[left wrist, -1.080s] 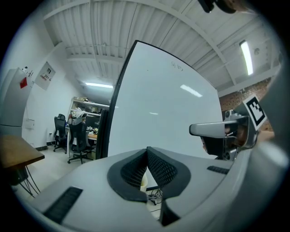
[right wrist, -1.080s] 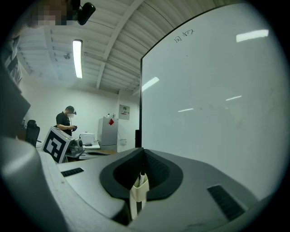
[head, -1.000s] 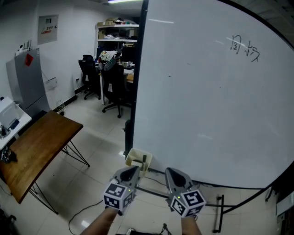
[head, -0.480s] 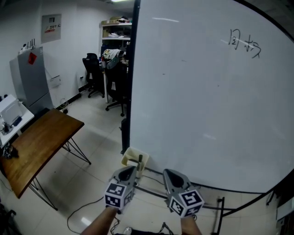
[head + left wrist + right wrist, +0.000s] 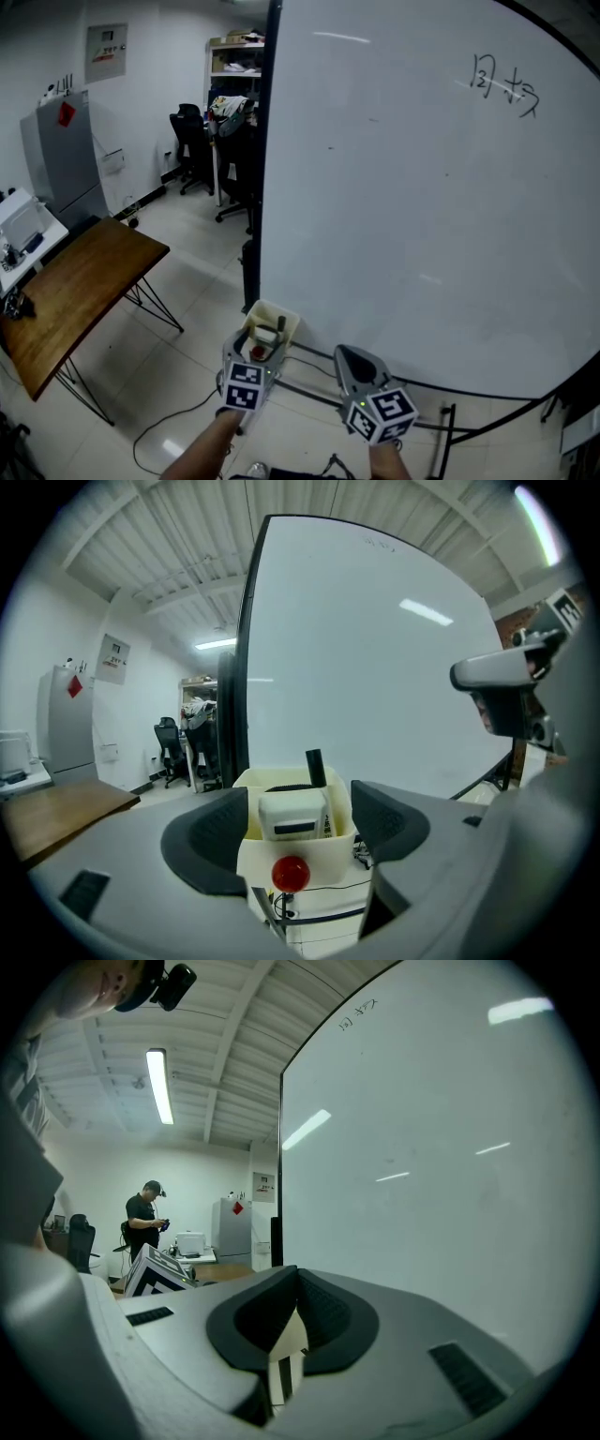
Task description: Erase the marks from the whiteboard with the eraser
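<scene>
The big whiteboard (image 5: 422,206) carries a few black marks (image 5: 503,86) at its upper right, also seen as marks (image 5: 358,1014) in the right gripper view. A cream bin (image 5: 274,322) hangs at the board's lower left corner. It holds a white eraser (image 5: 293,816) and a black marker (image 5: 315,767). My left gripper (image 5: 255,349) is right at the bin (image 5: 298,853); its jaws are opening and stand wide either side of the bin's front, pressing on nothing. My right gripper (image 5: 352,361) hovers beside it, shut and empty (image 5: 292,1312).
A tilted wooden table (image 5: 75,300) stands at the left, with a grey cabinet (image 5: 61,159) and office chairs (image 5: 192,150) behind. The board's stand legs (image 5: 441,436) and a cable (image 5: 164,436) lie on the tiled floor. A person (image 5: 145,1218) stands far off.
My left gripper has dropped toward the bin and its jaws have gone from shut to wide apart. The right gripper has stayed shut and has hardly moved.
</scene>
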Demonstrator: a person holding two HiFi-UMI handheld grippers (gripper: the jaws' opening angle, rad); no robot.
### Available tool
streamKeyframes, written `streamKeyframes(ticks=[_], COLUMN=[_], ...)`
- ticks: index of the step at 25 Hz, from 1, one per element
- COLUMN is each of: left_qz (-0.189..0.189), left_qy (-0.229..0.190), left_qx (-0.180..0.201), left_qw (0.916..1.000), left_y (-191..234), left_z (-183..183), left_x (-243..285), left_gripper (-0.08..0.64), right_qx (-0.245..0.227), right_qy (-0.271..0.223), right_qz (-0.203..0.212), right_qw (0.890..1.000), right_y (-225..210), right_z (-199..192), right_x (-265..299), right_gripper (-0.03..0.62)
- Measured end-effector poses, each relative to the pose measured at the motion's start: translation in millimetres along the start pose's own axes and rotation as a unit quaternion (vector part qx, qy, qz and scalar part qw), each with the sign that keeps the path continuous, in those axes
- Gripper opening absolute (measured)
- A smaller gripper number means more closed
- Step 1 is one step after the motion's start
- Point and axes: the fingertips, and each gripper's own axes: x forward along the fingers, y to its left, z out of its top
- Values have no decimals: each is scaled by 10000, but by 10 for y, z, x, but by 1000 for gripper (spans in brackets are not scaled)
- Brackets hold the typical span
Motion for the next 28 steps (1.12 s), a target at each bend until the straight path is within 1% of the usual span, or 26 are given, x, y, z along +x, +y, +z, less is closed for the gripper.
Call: streamKeyframes(ticks=[8, 11, 14, 15, 18, 23, 26, 28], left_qz=[232, 290, 303, 294, 244, 203, 155, 104], left_qy=[457, 586, 478, 499, 615, 483, 428, 443], left_qx=[200, 172, 218, 217, 67, -39, 0, 54], left_qw=[9985, 9977, 9982, 9981, 9978, 9986, 9990, 9989], left_y=[79, 74, 83, 88, 91, 88, 65, 47], left_z=[-155, -208, -165, -172, -223, -198, -180, -177], left_x=[177, 200, 267, 286, 314, 309, 271, 259], left_gripper=[333, 331, 330, 327, 311, 297, 274, 273], right_qx=[61, 78, 67, 75, 132, 98, 102, 88], right_qy=[-29, -14, -18, -26, -46, -62, -73, -91], right_qz=[-53, -97, -73, -66, -137, -213, -186, -125], right_qw=[10000, 9999, 9999, 9999, 9998, 9997, 9997, 9998], right_y=[-183, -232, -258, -272, -345, -427, -424, -397], right_z=[-13, -3, -9, -17, -25, 23, 27, 30], right_x=[-34, -40, -32, -32, -58, -93, -88, -80], right_gripper=[-9, -9, -10, -10, -10, -10, -11, -11])
